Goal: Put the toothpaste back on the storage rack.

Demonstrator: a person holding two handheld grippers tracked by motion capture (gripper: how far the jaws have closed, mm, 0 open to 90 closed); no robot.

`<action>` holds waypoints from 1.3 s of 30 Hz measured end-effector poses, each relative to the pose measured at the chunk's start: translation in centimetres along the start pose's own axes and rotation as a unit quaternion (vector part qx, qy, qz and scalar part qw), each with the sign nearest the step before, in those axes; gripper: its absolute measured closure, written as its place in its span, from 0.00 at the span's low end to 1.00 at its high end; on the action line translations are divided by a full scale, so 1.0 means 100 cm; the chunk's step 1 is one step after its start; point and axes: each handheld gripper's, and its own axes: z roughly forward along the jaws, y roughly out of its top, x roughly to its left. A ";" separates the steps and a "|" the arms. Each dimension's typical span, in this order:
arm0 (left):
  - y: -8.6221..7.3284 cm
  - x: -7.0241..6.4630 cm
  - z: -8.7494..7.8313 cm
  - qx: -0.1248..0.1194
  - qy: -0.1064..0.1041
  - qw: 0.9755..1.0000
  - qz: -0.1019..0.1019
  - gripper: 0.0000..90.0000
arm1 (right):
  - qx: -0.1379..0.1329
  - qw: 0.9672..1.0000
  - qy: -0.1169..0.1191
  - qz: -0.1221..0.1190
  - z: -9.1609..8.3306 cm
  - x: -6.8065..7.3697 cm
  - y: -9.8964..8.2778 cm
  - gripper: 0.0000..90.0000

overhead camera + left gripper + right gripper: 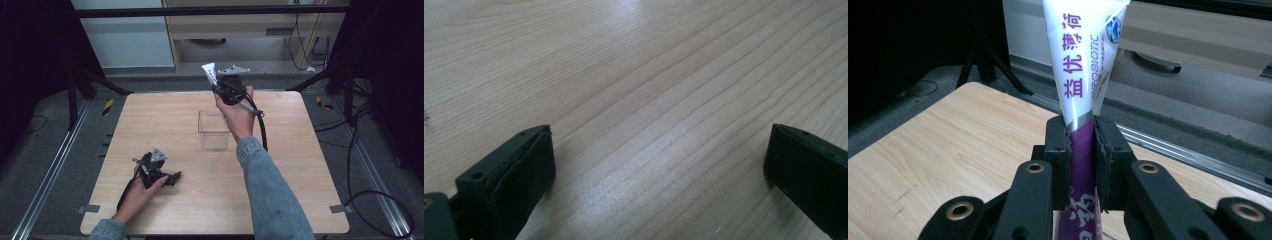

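My right gripper (pixel 220 86) is raised above the table's far side, shut on a white and purple toothpaste tube (pixel 210 74). In the right gripper view the tube (pixel 1083 65) stands up between the black jaws, its flat crimped end uppermost, purple lettering on it. A clear plastic box (pixel 213 131) sits on the table just below and in front of that hand. My left gripper (pixel 172 178) rests low at the table's near left, open; in the left gripper view its two black pads (pixel 524 170) stand wide apart over bare wood with nothing between them.
The wooden table (pixel 150 125) stands on a grey floor with metal rails along both sides. Black tripod legs (pixel 82 80) stand at the far left, cables (pixel 370 195) trail at the right. A wooden cabinet (pixel 240 30) is behind the table.
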 end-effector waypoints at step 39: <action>0.000 0.000 0.000 0.000 0.000 1.000 0.000 0.00 | -0.012 1.000 0.004 0.000 0.035 0.012 -0.023 0.87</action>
